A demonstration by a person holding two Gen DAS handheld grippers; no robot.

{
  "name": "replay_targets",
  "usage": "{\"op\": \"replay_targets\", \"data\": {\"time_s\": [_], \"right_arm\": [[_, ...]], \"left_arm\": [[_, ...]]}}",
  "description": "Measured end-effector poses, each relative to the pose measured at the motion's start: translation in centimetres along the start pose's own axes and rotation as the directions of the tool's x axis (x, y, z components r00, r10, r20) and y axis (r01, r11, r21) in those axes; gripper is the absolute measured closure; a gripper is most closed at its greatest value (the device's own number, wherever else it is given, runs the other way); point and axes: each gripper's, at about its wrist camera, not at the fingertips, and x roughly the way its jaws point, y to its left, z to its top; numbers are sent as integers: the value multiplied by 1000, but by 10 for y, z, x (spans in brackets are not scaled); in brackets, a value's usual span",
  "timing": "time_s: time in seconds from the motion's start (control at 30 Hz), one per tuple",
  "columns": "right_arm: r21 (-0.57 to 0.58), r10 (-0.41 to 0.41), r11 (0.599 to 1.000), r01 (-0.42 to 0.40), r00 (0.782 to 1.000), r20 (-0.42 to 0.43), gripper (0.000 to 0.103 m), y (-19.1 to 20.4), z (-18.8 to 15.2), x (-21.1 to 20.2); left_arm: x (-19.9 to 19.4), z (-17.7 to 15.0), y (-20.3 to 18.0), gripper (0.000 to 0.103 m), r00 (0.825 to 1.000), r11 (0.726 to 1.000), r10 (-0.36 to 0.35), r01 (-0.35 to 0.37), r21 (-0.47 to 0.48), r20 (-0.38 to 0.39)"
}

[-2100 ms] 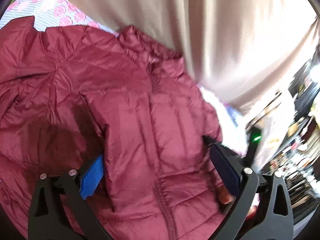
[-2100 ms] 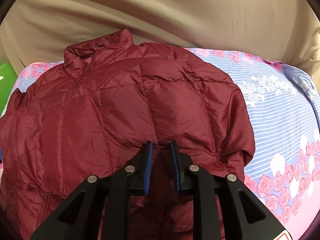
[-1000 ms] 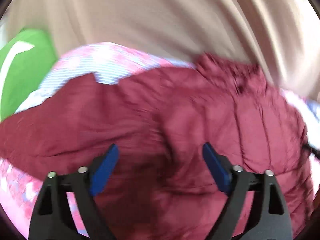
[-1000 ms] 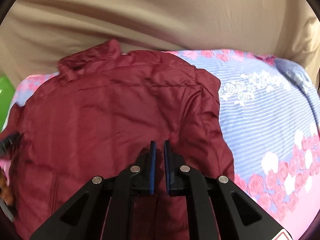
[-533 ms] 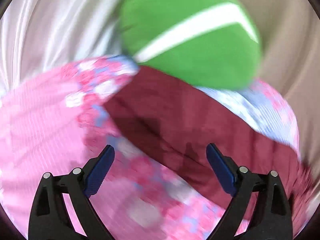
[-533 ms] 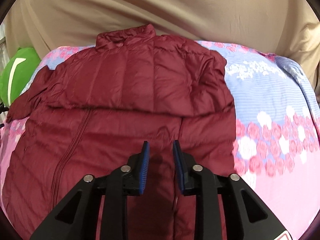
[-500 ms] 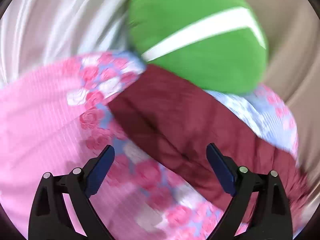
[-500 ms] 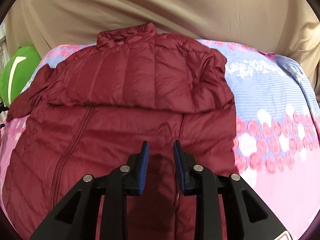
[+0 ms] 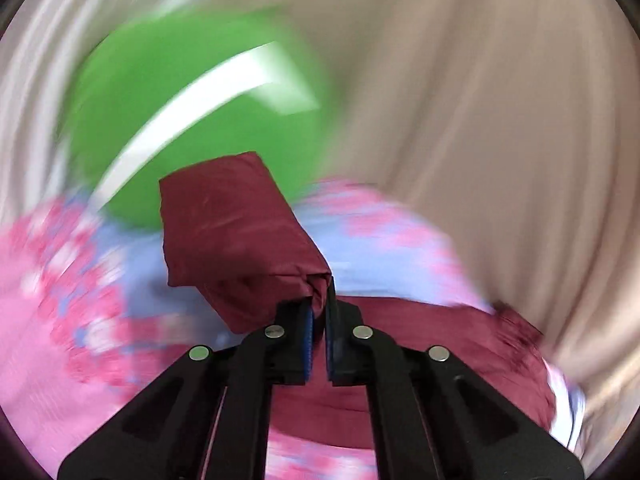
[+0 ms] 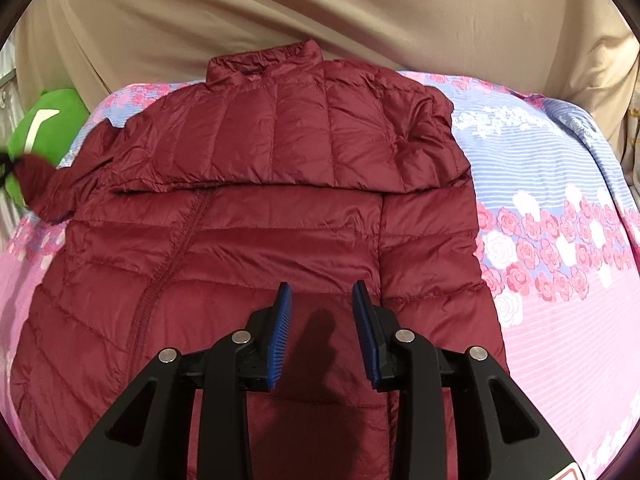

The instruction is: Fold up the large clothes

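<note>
My left gripper (image 9: pixel 318 308) pinches the sleeve cuff (image 9: pixel 236 236) of the quilted maroon puffer jacket (image 10: pixel 280 208) lying on the floral bedsheet (image 10: pixel 560 200); my right gripper (image 10: pixel 322 312) is opening, nothing between its jaws.

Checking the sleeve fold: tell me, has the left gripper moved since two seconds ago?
Yes. The left gripper left the jacket's front for its far sleeve near the green pillow and clamped it.

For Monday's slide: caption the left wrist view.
Left gripper shut on the maroon jacket's sleeve end, lifted before a green cushion.
</note>
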Motion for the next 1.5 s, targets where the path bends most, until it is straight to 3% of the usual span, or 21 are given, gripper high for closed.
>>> {"op": "replay_targets", "data": {"time_s": [0.13,0.27,0.37,0.43,0.47,0.5,0.57,0.63,0.7,0.73,0.83,0.97,1.07,1.17,1.23,1.3,1.33,1.37,1.4,1.47,1.5], "right_arm": [[-2,26,1000,-26,999,22,72,5,7,-5],[2,52,999,-52,998,32,72,3,11,-8],[0,38,999,-38,999,36,71,-7,11,-11],[8,23,1000,-23,999,33,68,-19,10,-10],[13,13,1000,-13,999,31,68,-24,9,-9],[23,2,1000,-3,1000,26,68,-33,8,-8],[47,4,999,-5,1000,12,67,-49,7,-6],[67,13,998,-14,1000,4,66,-63,7,-6],[62,13,998,-13,1000,15,58,-69,9,-9],[54,18,998,-20,999,26,56,-70,13,-11],[51,55,997,-58,997,58,44,-69,25,-12],[88,169,981,-175,983,70,33,-57,48,0],[126,194,972,-197,980,35,33,-51,61,24],[187,230,957,-222,973,-23,33,-50,68,50],[206,230,954,-217,972,-45,43,-48,71,62],[199,217,959,-200,974,-67,76,-42,77,72],[182,206,965,-190,976,-74,87,-37,83,75],[165,190,970,-177,979,-69,100,-34,87,74],[135,172,977,-165,984,-40,101,-28,94,67],[42,130,990,-137,983,127,101,-15,114,30],[3,123,992,-127,965,232,101,-9,122,4]], "left_arm": [[-23,-24,-148,100,983,956,-184,185,226,-25],[-4,-94,-284,100,931,860,-312,361,361,-188],[28,-171,-354,98,901,810,-294,412,418,-318],[46,-221,-373,95,892,801,-247,407,438,-377],[67,-251,-381,88,880,800,-215,407,440,-423],[76,-273,-383,71,872,804,-181,397,443,-454],[94,-304,-372,54,857,828,-126,368,423,-500],[90,-315,-363,43,849,839,-144,377,393,-508],[71,-308,-348,19,832,844,-186,407,349,-522],[66,-304,-340,13,833,848,-202,411,333,-515],[27,-270,-297,6,863,862,-261,410,299,-432],[28,-234,-242,6,915,919,-156,272,285,-372],[44,-218,-194,6,936,963,-59,145,228,-348],[62,-207,-162,6,934,986,-28,86,146,-357],[71,-203,-144,6,929,995,-25,59,82,-369],[74,-197,-124,8,924,999,-32,42,18,-381],[77,-196,-123,11,924,999,-29,36,11,-382],[82,-196,-129,24,925,999,-13,26,28,-379],[83,-194,-132,44,926,998,-6,29,54,-377],[86,-189,-144,61,932,992,22,25,126,-361],[84,-185,-149,68,937,989,21,31,143,-348]]}}
